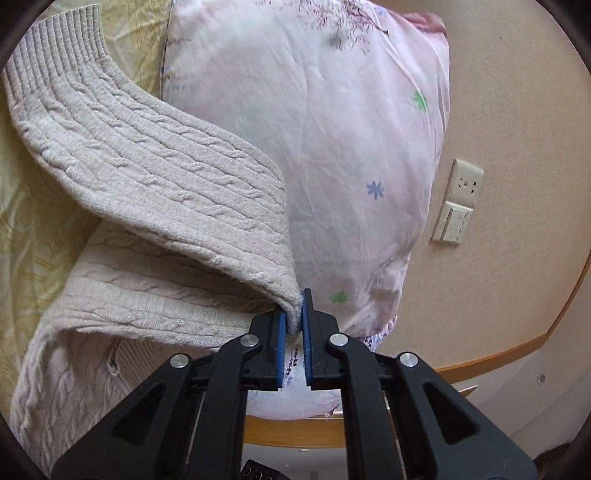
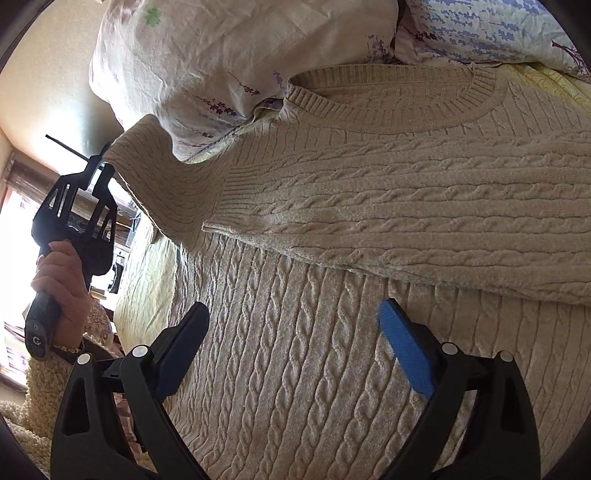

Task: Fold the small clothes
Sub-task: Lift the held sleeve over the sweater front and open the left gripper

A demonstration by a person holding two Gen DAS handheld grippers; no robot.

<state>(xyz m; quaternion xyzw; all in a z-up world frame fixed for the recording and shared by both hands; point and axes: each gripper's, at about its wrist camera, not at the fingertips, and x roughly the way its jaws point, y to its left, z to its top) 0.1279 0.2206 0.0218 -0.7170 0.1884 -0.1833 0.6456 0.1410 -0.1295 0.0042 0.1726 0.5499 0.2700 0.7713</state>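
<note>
while one beige cable-knit sweater [image 2: 369,206] lies spread over the pale yellow quilted bedcover [image 2: 147,295], its ribbed round collar sitting near the top of the right wrist view, two black grippers with blue pads work over it. the left gripper [image 1: 294,317] has its jaws closed tight on a fold of the sweater's edge, and the knit rises from the pads in a lifted flap with a ribbed cuff or hem at its far end. in the right wrist view this same gripper [image 2: 99,162] shows at the left, pinching the raised ribbed part, with a person's hand [image 2: 62,284] wrapped round its handle and a fluffy cream sleeve [image 2: 40,384] below. the right gripper [image 2: 293,325] hovers over the sweater's body with its jaws spread wide, nothing between the pads.

two pillows are in view: one pale pink floral pillow [image 1: 332,147] bulging just behind the lifted flap and crowding the sweater's shoulder, and a second with blue sprigs [image 2: 491,33] beyond the collar. on the beige wall [image 1: 517,110] sit one white socket [image 1: 466,180] and one white switch plate [image 1: 452,221], above a wooden headboard rim [image 1: 498,354].
</note>
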